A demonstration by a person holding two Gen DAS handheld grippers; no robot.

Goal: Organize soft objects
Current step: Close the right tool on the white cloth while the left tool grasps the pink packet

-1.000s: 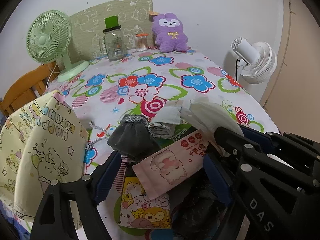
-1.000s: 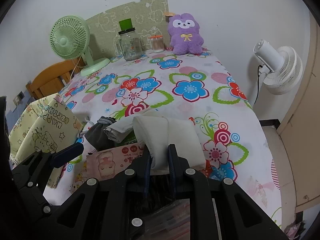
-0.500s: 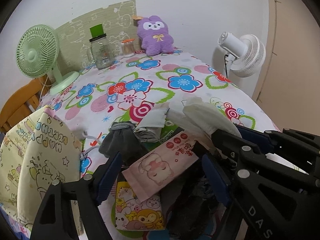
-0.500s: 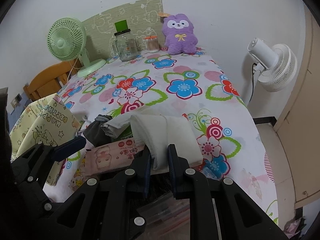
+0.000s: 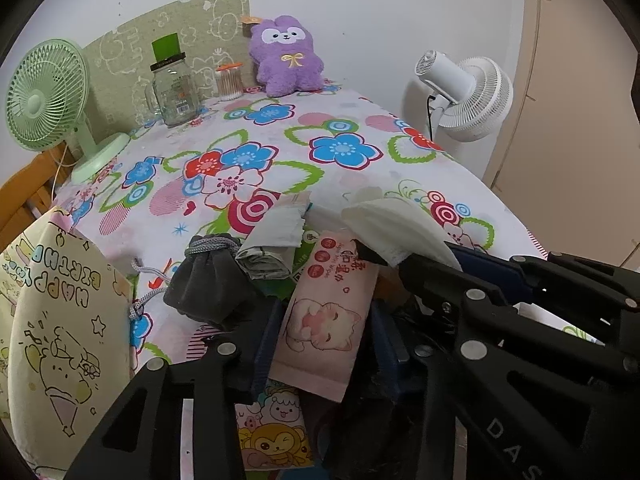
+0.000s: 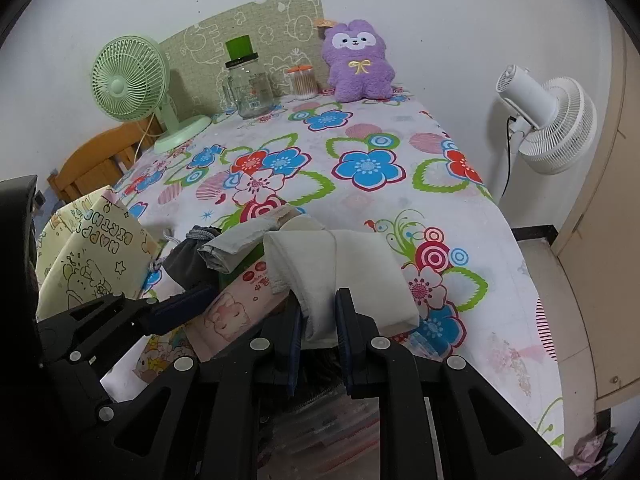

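I am looking down both grippers at a table [image 5: 360, 184] covered in a flowered cloth. My left gripper [image 5: 324, 336], low in the left wrist frame, has just been closing its jaws, and they are now clamping the pink wipes pack [image 5: 328, 320] with the cartoon cat, which is standing tilted between the blue pads. My right gripper [image 6: 318, 328], at lower centre of the right wrist frame, is holding its jaws pressed together on the near edge of a folded white cloth [image 6: 340, 272]; the rest of the cloth is lying on the table just above. Left of the pack, a dark drawstring pouch [image 5: 208, 284] and a grey folded cloth [image 5: 272, 248] are lying touching each other. A yellow birthday bag [image 5: 60, 320] is filling the lower left. At the upper edge, a green fan [image 5: 44, 96], a glass jar [image 5: 174, 88] and a purple plush [image 5: 286, 56] are standing by the wall.
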